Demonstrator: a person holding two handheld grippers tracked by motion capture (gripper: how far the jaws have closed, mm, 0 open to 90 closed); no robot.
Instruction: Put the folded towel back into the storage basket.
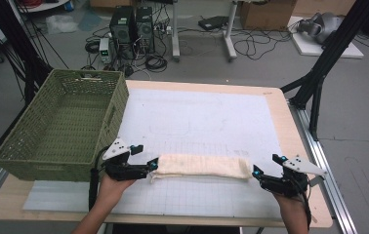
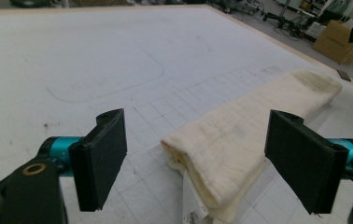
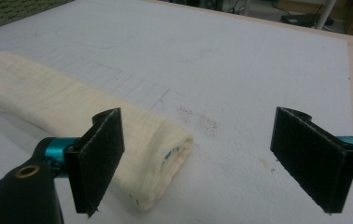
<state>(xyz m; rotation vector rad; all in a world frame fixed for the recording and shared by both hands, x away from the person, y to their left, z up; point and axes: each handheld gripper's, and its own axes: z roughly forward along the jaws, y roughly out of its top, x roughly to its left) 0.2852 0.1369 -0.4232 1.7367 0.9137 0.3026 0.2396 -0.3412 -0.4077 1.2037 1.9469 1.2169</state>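
A cream towel point(image 1: 202, 166), folded into a long strip, lies flat across the near part of the white gridded mat point(image 1: 197, 117). My left gripper point(image 1: 145, 157) sits at the towel's left end with its jaws wide apart. In the left gripper view that end of the towel point(image 2: 240, 130) lies between the jaws of the left gripper point(image 2: 195, 163), and neither pad touches the cloth. My right gripper point(image 1: 267, 165) stands open at the towel's right end. In the right gripper view the towel point(image 3: 72, 112) reaches in beside the left jaw of the right gripper point(image 3: 202, 163), untouched.
An empty green woven basket point(image 1: 60, 126) stands on the table's left side, close to my left hand. A small white label point(image 2: 193, 205) hangs from the towel's left end. The wooden table edge point(image 1: 290, 126) runs along the right. Computers and cables lie on the floor beyond.
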